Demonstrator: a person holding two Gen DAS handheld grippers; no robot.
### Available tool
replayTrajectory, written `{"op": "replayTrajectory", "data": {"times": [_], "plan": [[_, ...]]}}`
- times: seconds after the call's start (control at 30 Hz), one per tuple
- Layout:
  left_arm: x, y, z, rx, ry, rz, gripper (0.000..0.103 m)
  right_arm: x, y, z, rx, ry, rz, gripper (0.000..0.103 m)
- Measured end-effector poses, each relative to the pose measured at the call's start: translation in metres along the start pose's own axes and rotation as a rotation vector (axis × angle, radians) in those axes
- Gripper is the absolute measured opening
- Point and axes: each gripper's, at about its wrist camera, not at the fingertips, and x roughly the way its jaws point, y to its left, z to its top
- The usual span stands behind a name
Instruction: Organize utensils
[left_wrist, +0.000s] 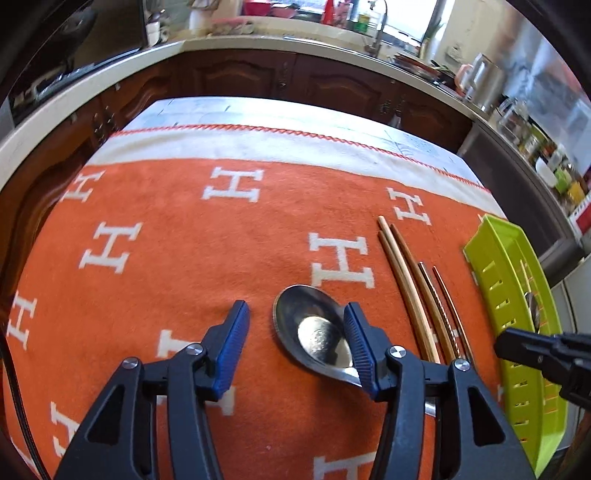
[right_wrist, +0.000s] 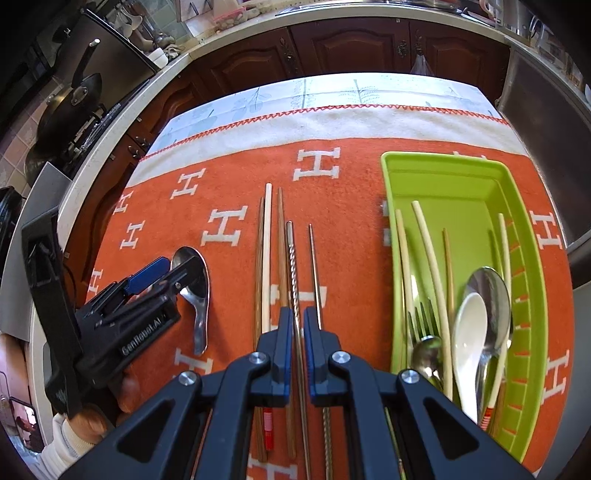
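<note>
A metal spoon (left_wrist: 310, 332) lies on the orange cloth, its bowl between the blue pads of my left gripper (left_wrist: 297, 332), which is open and hangs just over it; the right pad sits above the bowl's edge. The right wrist view shows the same spoon (right_wrist: 197, 299) under the left gripper (right_wrist: 171, 267). My right gripper (right_wrist: 297, 332) is shut with only a slit between its pads, above a twisted metal chopstick (right_wrist: 291, 254) that lies flat among other loose chopsticks (right_wrist: 266, 236). It grips nothing.
A green slotted tray (right_wrist: 399, 173) at the right holds several wooden chopsticks, a fork, a white spoon (right_wrist: 469, 332) and a metal spoon. The same tray (left_wrist: 513, 266) shows in the left view, with the right gripper (left_wrist: 546, 354) over it. Dark cabinets stand beyond the table's far edge.
</note>
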Motion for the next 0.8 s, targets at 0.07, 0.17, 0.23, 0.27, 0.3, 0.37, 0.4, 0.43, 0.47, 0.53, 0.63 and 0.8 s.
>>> {"op": "replayTrajectory", "data": {"times": [0.07,0.17,0.23,0.27,0.3,0.37,0.4,0.43,0.47,0.53,0.63,0.8], "plan": [[0.000,-0.005,-0.002,0.017,-0.010,-0.008,0.021,0.005,-0.001,0.003,0.009,0.018,-0.016,0.007],[0.000,0.000,-0.003,-0.015,-0.010,-0.059,0.007,0.013,-0.003,0.008,0.034,0.054,-0.043,0.007],[0.002,0.002,-0.001,-0.038,-0.004,-0.091,0.005,0.018,-0.006,0.011,0.056,0.081,-0.050,0.007],[0.001,0.004,-0.002,-0.043,-0.002,-0.102,0.004,0.021,-0.007,0.012,0.061,0.091,-0.052,0.007],[0.001,0.005,-0.002,-0.050,0.001,-0.114,0.004,0.023,-0.007,0.014,0.062,0.103,-0.061,0.007],[0.000,0.006,-0.002,-0.059,0.005,-0.138,0.002,0.027,-0.006,0.015,0.058,0.119,-0.078,0.008],[-0.002,0.007,-0.002,-0.065,0.006,-0.149,0.002,0.029,-0.005,0.015,0.055,0.126,-0.082,0.009],[-0.004,0.008,-0.002,-0.068,0.006,-0.161,0.001,0.031,-0.004,0.015,0.052,0.135,-0.089,0.009],[-0.005,0.008,-0.002,-0.069,0.003,-0.171,0.001,0.033,-0.003,0.015,0.049,0.146,-0.100,0.009],[-0.010,0.007,-0.003,-0.066,-0.005,-0.188,0.001,0.035,-0.001,0.015,0.039,0.153,-0.123,0.009],[-0.019,0.008,-0.003,-0.063,-0.014,-0.212,0.001,0.038,0.003,0.016,0.028,0.168,-0.152,0.009],[-0.035,0.010,-0.004,-0.055,-0.041,-0.238,0.001,0.046,0.014,0.014,-0.039,0.206,-0.211,0.010]]}}
